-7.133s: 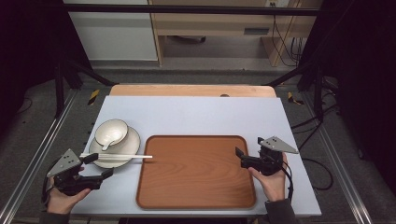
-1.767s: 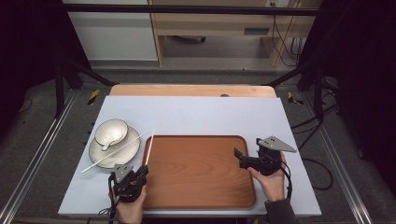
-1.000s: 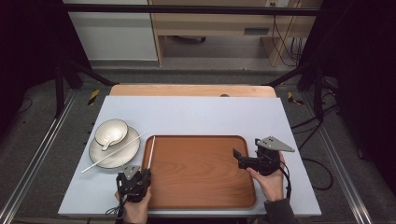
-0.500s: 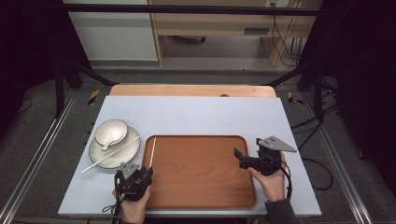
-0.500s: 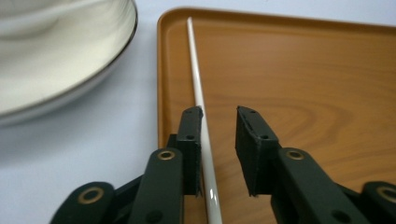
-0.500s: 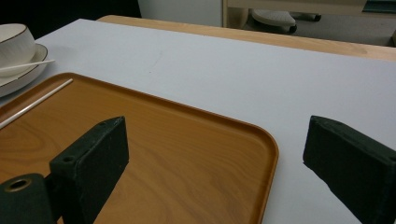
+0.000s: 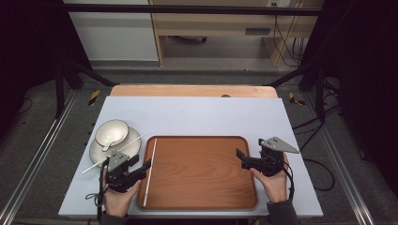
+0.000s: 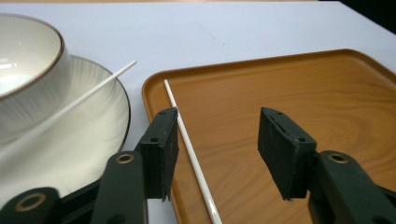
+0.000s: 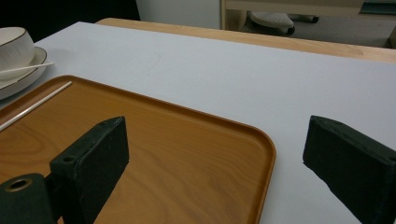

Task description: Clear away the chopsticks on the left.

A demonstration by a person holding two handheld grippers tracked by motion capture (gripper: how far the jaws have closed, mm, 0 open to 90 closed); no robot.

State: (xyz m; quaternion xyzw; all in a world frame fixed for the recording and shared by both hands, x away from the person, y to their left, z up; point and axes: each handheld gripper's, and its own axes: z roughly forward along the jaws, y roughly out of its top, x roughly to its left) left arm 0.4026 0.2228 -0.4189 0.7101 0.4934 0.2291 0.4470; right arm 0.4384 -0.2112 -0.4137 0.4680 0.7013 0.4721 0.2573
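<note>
One chopstick lies along the tray's left edge, just released; left gripper fingers wide above it. Second chopstick rests across plate beside bowl. Likely next: fetch it. Right gripper wide, idle.

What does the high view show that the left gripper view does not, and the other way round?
The high view adds the right claw, both hands and the whole table. The left gripper view adds close detail: the left claw is open over the tray's left edge, with one jaw beside the tray stick, and the plate has fine ribs. Both share the tray, bowl, plate and plate stick.
</note>
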